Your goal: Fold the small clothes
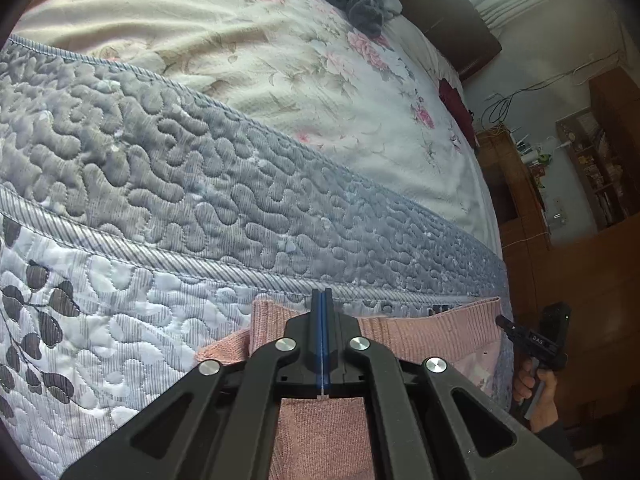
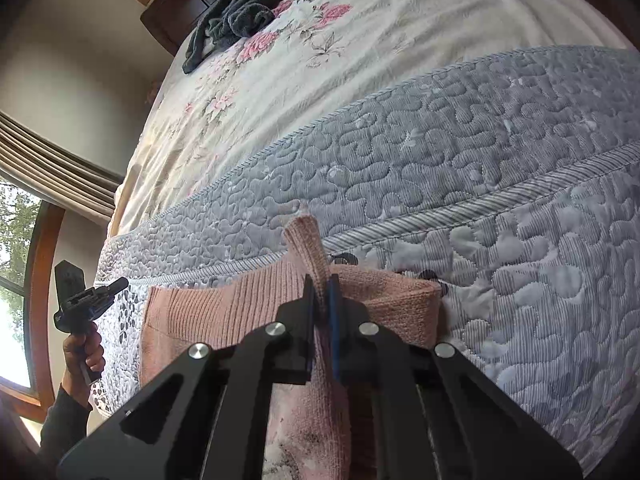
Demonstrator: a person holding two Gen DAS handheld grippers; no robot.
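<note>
A pink knit garment (image 1: 420, 332) lies on the blue-grey quilt (image 1: 160, 160) near the bed's edge. My left gripper (image 1: 322, 294) hovers over its upper hem, shut, blue pads pressed together with no cloth between them. In the right wrist view the same garment (image 2: 224, 312) lies flat, with a narrow strip of it rising between the fingers of my right gripper (image 2: 322, 280), which is shut on it. The left gripper (image 2: 120, 283) appears small beside the garment's left edge, held by a hand. The right gripper (image 1: 502, 321) appears small at the garment's right edge.
A dark grey heap of clothes (image 2: 236, 16) lies far off on the floral sheet (image 2: 320, 80) by the headboard. Wooden shelves (image 1: 600, 160) and cables stand past the bed's right side. A window (image 2: 16, 240) is on the left.
</note>
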